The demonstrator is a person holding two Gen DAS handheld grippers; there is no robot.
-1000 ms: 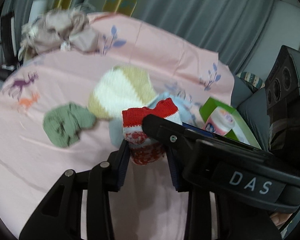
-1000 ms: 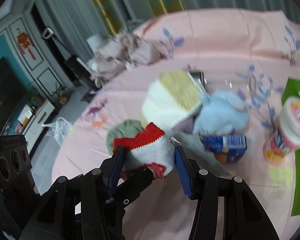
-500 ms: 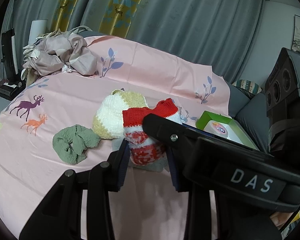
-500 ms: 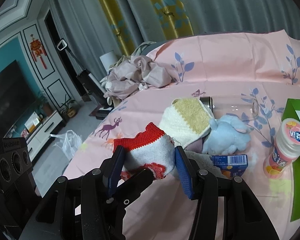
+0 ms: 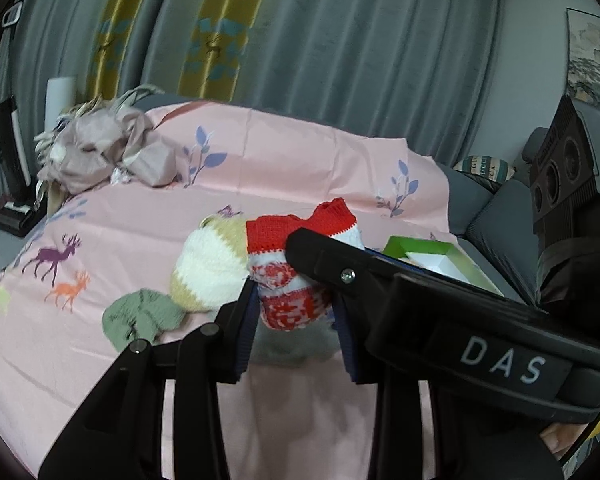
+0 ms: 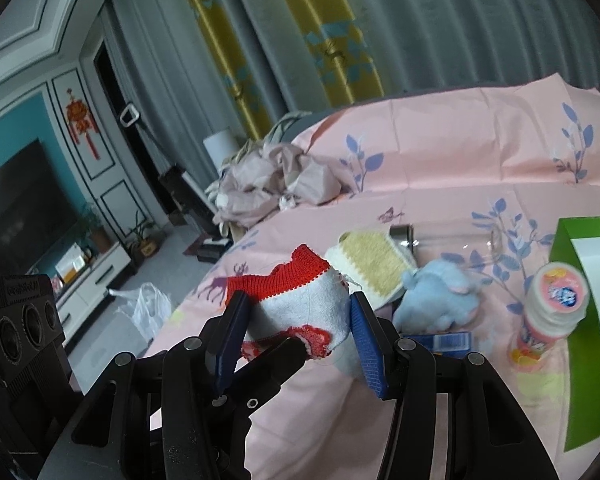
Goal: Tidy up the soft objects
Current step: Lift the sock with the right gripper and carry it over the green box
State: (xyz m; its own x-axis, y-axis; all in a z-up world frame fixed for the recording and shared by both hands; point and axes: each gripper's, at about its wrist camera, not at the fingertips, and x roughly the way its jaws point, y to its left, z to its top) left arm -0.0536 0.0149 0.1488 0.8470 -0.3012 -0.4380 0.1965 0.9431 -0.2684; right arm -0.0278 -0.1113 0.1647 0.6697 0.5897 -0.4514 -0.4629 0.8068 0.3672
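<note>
Both grippers hold one red and white knitted sock (image 5: 288, 280) in the air over the pink bedsheet (image 5: 100, 360). My left gripper (image 5: 294, 320) is shut on its patterned end. My right gripper (image 6: 296, 324) is shut on its white part (image 6: 308, 308), and one right finger crosses the left wrist view. Below lie a cream and yellow knitted hat (image 5: 208, 264), a green knitted piece (image 5: 140, 316) and a light blue plush toy (image 6: 440, 300).
A green box (image 6: 580, 320) stands open at the right, with a pink-capped bottle (image 6: 552, 308) and a small blue carton (image 6: 444, 340) beside it. A heap of beige cloth (image 5: 100, 152) lies at the far left. Grey curtains hang behind.
Both grippers have risen with the sock held between them; the bed and the things on it now sit lower in both views. The grip has not changed.
</note>
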